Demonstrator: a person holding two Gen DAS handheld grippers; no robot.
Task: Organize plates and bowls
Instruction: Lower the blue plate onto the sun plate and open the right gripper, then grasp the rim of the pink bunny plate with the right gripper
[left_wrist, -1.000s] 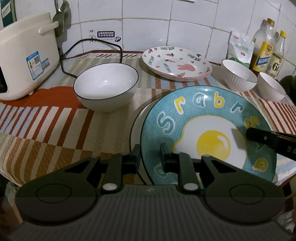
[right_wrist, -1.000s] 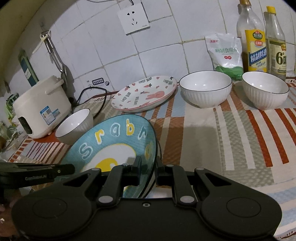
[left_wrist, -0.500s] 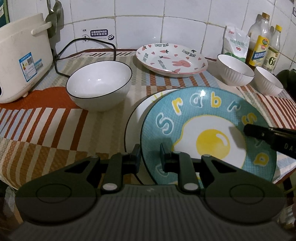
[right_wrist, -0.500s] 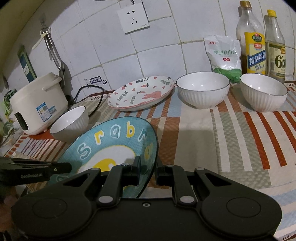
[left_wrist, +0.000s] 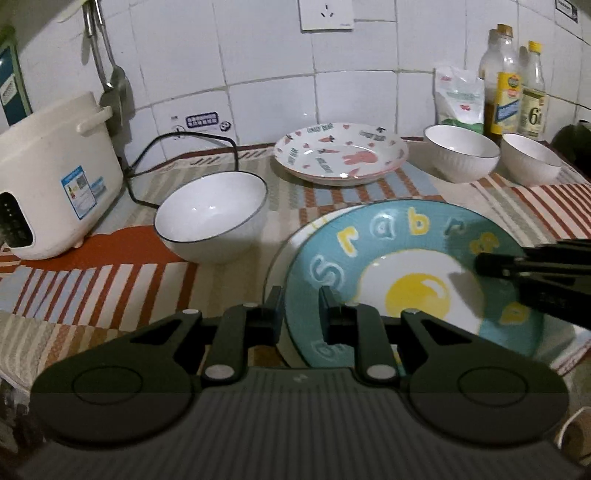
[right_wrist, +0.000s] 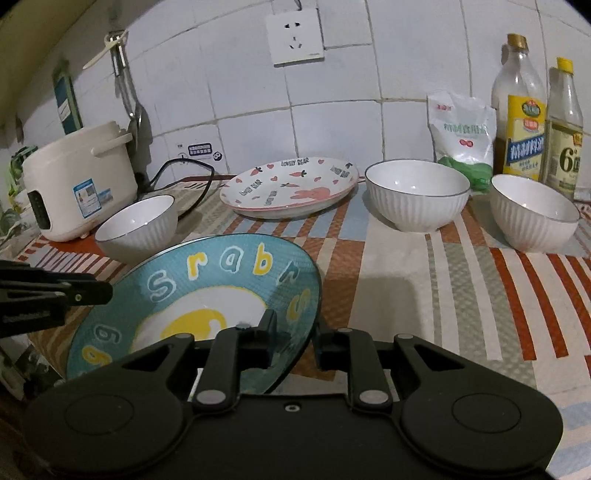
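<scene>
Could slip: glazed blue fried-egg plate (left_wrist: 406, 258), pinched only at two thin spots of rim, tilted in the right wrist view with its far edge raised. Any uneven pull between the two hands likely twists it out of one grip. Could also clip the white plate (left_wrist: 291, 243) just beneath it, or knock the white bowl (left_wrist: 210, 218) close on the left.

Left gripper (left_wrist: 301, 306) straddles the plate's near-left rim, one finger outside and one over the blue face, apparently clamped on it. Right gripper (right_wrist: 293, 332) bites the opposite rim, one finger on the painted egg and one outside the edge, closed on the plate. Held low over the striped cloth (left_wrist: 92, 280), between both tools.
</scene>
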